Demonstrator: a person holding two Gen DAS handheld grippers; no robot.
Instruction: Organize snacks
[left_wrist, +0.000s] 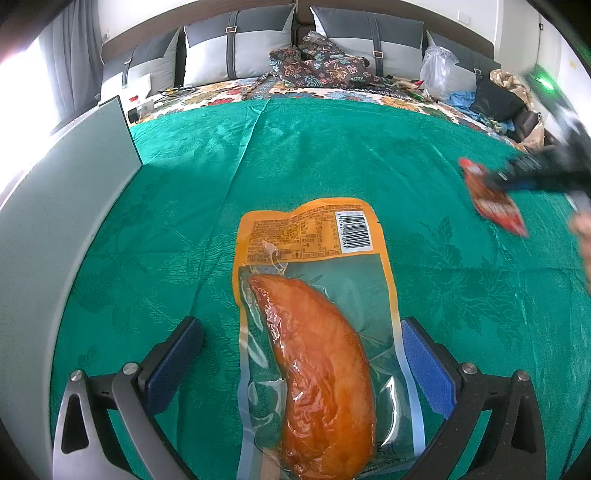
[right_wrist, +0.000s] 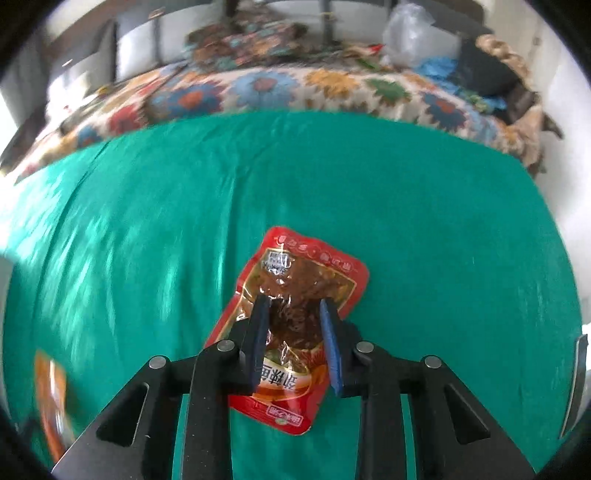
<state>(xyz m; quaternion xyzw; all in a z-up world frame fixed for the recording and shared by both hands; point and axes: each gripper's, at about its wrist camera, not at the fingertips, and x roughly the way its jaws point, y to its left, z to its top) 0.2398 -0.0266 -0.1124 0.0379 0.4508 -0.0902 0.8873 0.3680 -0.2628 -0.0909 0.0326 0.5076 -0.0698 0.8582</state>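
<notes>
Lying flat on the green bedspread (left_wrist: 332, 147) is a clear vacuum pack with an orange top band (left_wrist: 314, 314), a big glazed piece of meat sealed inside. In the left wrist view it's seen running from about 12 o'clock down to 6, right in the middle. The left gripper (left_wrist: 303, 354) is spread wide, one blue pad on each side of the pack; the right-hand pad (left_wrist: 424, 369) is just beside the pack's edge, maybe overlapping it, and the left-hand one is set apart, so nothing is squeezed.

Over at 3 o'clock in that same view, a red snack pouch (left_wrist: 493, 201) is seen, blurred, with the right gripper on it.

From the right wrist view, the red snack pouch (right_wrist: 295, 325) sits dead center, tilted so its top corner points toward 1 o'clock. The right gripper (right_wrist: 293, 310) is drawn in narrow around it, with the pouch's brown middle crumpled between the blue pads, so it looks clamped onto the pouch. Whether the pouch is lifted off the cloth can't be told.

A sliver of the orange pack is caught at 8 o'clock there. A grey panel (left_wrist: 74, 206) stands at 9 o'clock in the left view, and pillows (left_wrist: 236, 48) and a floral blanket (right_wrist: 295, 88) are seen up at 12.
</notes>
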